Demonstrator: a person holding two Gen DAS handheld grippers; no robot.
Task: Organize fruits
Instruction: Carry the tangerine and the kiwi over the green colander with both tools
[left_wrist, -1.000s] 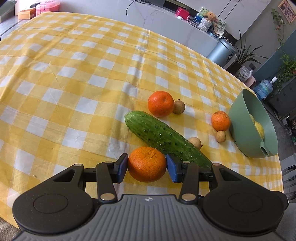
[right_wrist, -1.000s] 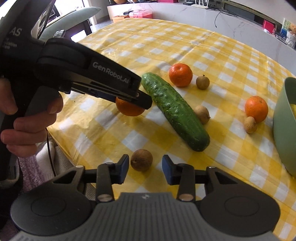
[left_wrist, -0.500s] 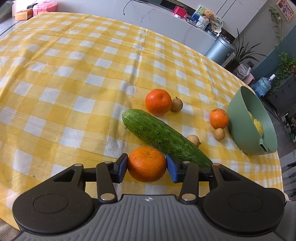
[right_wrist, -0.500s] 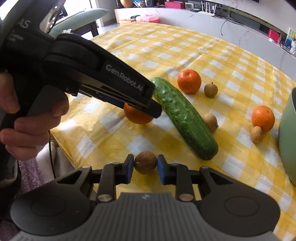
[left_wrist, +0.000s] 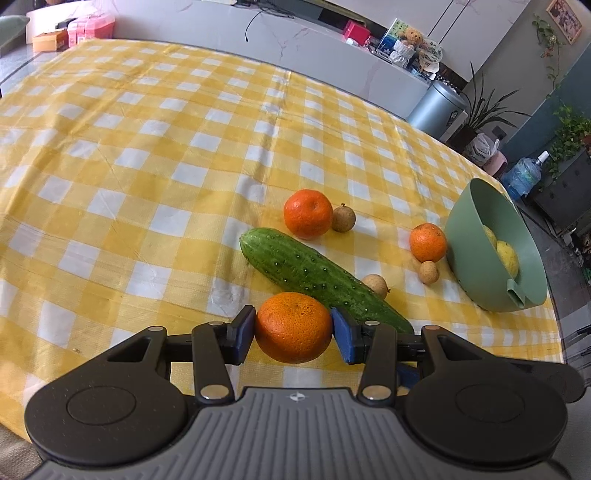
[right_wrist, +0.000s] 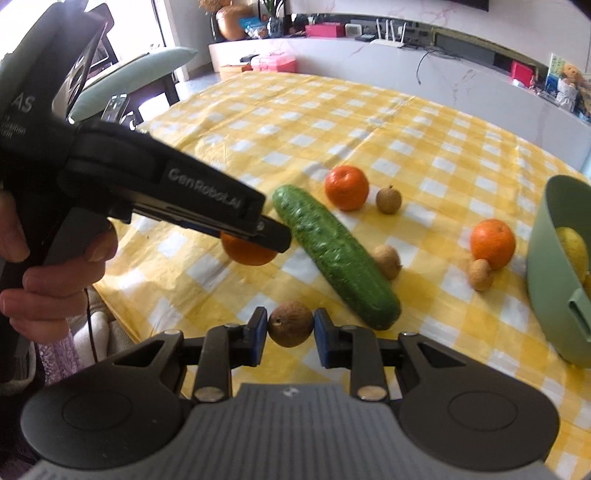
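My left gripper (left_wrist: 293, 334) is shut on an orange (left_wrist: 293, 326) and holds it above the yellow checked tablecloth, near the cucumber (left_wrist: 317, 278). In the right wrist view the left gripper (right_wrist: 258, 236) shows from the side with the orange (right_wrist: 247, 254) under its tip. My right gripper (right_wrist: 290, 334) is shut on a small brown longan (right_wrist: 290, 323), lifted over the table's near edge. A green bowl (left_wrist: 476, 266) with yellow fruit (left_wrist: 508, 256) lies at the right; it also shows in the right wrist view (right_wrist: 546, 280).
On the cloth lie two more oranges (left_wrist: 307, 213) (left_wrist: 427, 242) and three longans (left_wrist: 343, 219) (left_wrist: 428, 272) (left_wrist: 376, 286). The cucumber (right_wrist: 334, 251) lies diagonally between them. A white counter with clutter (left_wrist: 332, 62) runs behind the table.
My right gripper closed on the longan and raised it off the cloth. My left gripper rose with the orange in it and pulled back a little.
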